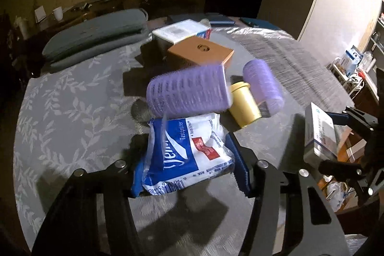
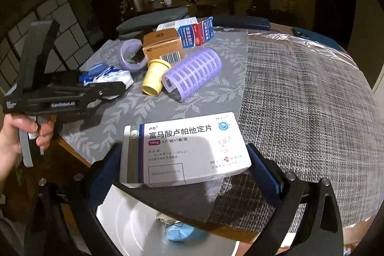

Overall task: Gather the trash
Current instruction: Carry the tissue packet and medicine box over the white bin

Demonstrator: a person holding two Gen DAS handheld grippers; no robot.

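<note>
Your left gripper [image 1: 189, 160] has its jaws closed on the tissue pack [image 1: 187, 155], just above the counter [image 1: 72, 100]. Your right gripper [image 2: 184, 172] has its jaws clamped on the white medicine box [image 2: 184, 150], held past the counter's edge.

A home: tablecloth-covered table [image 1: 72, 112], cushions [image 1: 96, 32], mug [image 1: 57, 13].
</note>
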